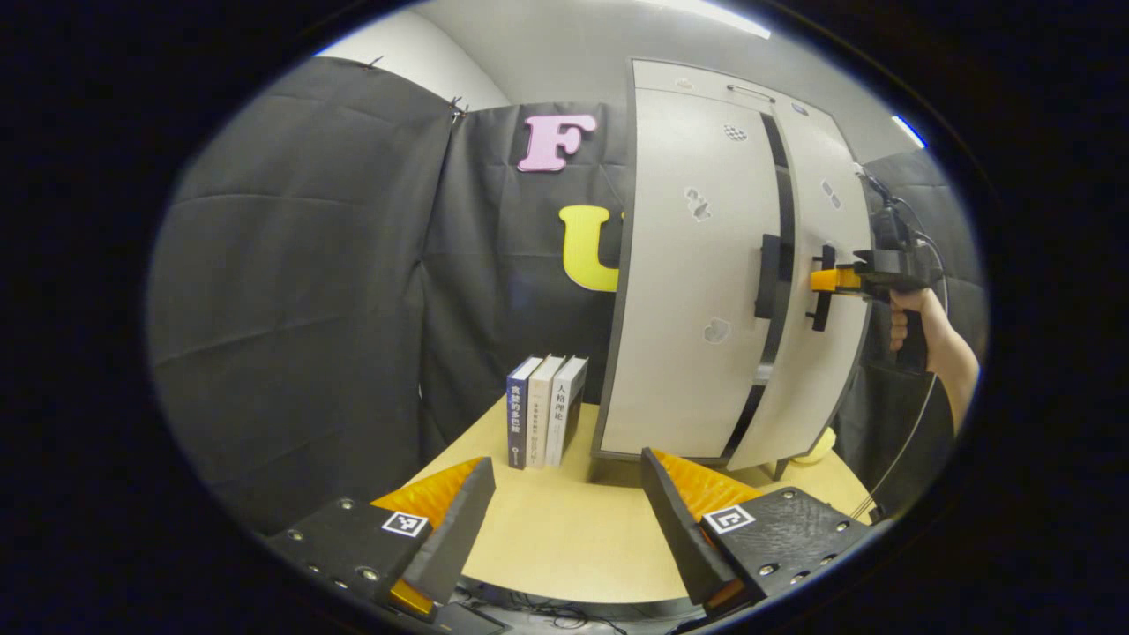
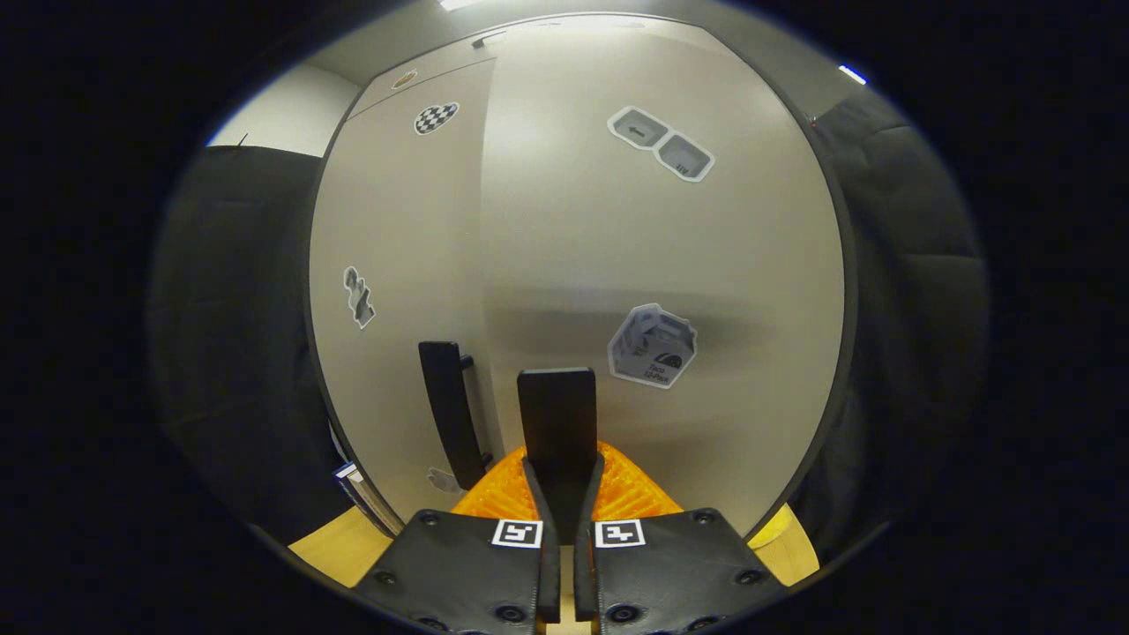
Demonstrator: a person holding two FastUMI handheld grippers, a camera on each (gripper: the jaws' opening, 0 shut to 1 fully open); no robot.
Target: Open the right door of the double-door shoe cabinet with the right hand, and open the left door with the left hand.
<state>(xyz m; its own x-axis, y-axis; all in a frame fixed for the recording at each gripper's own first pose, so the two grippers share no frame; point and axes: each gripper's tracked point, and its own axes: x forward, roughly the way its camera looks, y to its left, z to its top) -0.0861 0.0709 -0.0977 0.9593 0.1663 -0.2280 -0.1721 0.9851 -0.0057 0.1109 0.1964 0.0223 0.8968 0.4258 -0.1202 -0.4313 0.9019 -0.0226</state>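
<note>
My right gripper [image 2: 564, 516] had its jaws clamped on the upright black bar handle [image 2: 556, 423] of the pale grey cabinet's right door [image 2: 670, 256] (long axis vertical), while my left gripper [image 1: 564, 520], jaws wide, hung over the wooden counter [image 1: 564, 529], the left door's black handle [image 1: 769, 275] well ahead and rightward.

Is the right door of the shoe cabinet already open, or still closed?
Slightly open. In the left gripper view the right door stands ahead of the left door, with a dark gap between them; the right tool grips its handle.

Chinese title 人格理论 on the rightmost book spine [image 1: 562, 414]; print on the door sticker [image 2: 651, 346] too small.
</note>
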